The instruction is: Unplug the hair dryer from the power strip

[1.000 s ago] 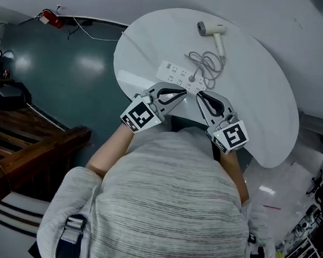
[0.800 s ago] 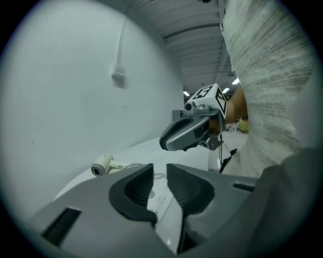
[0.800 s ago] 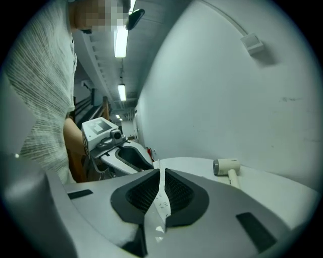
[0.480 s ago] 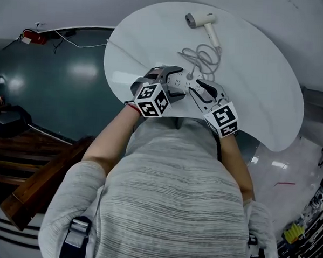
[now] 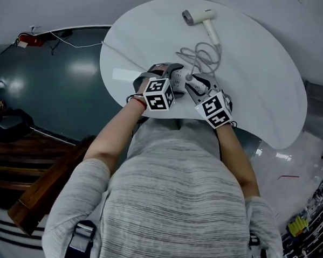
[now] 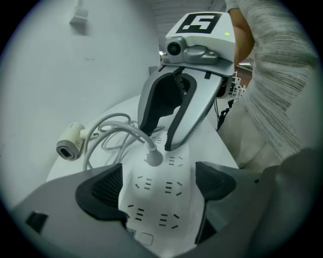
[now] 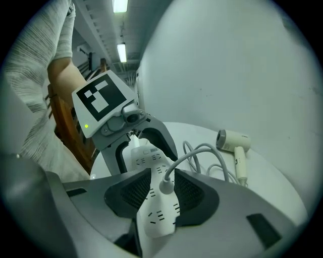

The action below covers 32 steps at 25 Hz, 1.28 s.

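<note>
A white power strip [image 5: 180, 76] lies near the front of the round white table [image 5: 261, 77]. The hair dryer's grey plug [image 6: 154, 157] stands in one of its sockets. The cord [image 5: 202, 53] runs in loops to the cream hair dryer [image 5: 199, 15] at the far edge. My left gripper [image 6: 159, 186] straddles the strip's near end. Its jaws have just been opening, and the pads [image 6: 103, 189] flank the strip. My right gripper [image 7: 164, 194] faces it from the other end, jaws also just opening, with the plug [image 7: 166, 186] between its pads [image 7: 133, 191] and not clamped.
The table's front edge [image 5: 167, 116] lies just behind both grippers, against the person's body. A teal floor [image 5: 61, 77] and dark wooden furniture [image 5: 36, 157] are to the left. A red object [image 5: 24, 39] with a cable lies on the floor at far left.
Both grippers have come down and forward from the table's front edge onto the power strip. Their jaws, shut a second ago, now stand apart.
</note>
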Each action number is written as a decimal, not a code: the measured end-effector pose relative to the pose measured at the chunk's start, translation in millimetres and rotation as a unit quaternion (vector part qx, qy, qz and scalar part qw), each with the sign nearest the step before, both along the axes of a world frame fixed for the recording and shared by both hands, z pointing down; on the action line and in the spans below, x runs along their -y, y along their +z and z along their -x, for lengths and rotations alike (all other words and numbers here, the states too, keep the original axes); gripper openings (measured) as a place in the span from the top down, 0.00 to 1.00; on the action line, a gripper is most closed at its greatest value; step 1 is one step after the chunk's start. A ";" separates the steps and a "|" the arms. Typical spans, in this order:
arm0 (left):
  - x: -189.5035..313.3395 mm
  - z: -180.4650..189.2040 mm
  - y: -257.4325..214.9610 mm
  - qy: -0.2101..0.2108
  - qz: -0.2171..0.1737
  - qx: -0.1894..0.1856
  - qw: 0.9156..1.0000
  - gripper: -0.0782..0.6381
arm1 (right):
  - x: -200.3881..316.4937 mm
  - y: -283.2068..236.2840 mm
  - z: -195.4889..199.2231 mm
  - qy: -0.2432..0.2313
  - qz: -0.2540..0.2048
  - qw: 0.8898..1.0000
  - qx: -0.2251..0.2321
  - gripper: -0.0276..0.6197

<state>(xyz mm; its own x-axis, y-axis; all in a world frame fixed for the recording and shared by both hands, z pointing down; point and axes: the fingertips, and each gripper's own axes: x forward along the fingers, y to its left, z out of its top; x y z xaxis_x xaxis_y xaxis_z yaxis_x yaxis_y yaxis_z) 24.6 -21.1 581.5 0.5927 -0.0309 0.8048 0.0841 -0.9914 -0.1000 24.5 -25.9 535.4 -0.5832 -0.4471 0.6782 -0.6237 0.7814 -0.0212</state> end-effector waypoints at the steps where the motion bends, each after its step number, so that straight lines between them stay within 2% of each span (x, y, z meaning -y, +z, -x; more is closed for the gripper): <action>1: 0.5 0.5 1.7 0.002 0.001 0.003 1.000 0.27 | 0.4 2.4 1.0 -0.003 0.002 1.000 -0.007 0.75; 8: -0.1 -3.1 22.4 0.034 0.011 0.036 0.999 0.27 | 6.1 20.7 3.4 -0.026 0.016 0.999 -0.041 0.74; 17: 1.5 -10.4 28.5 0.050 0.003 0.031 0.998 0.26 | 9.0 35.3 3.1 -0.052 0.013 0.995 -0.084 0.76; 18: 1.4 -10.7 28.7 0.051 0.001 0.031 0.998 0.26 | 9.2 35.5 2.5 -0.054 0.010 0.995 -0.086 0.79; 24: 0.1 -11.3 25.7 0.056 -0.007 0.032 0.998 0.26 | 9.2 33.4 2.3 -0.065 0.005 0.993 -0.096 0.81; 32: 0.8 -10.1 30.2 0.053 -0.007 0.037 0.998 0.26 | 9.6 32.5 2.5 -0.061 0.025 0.993 -0.101 0.83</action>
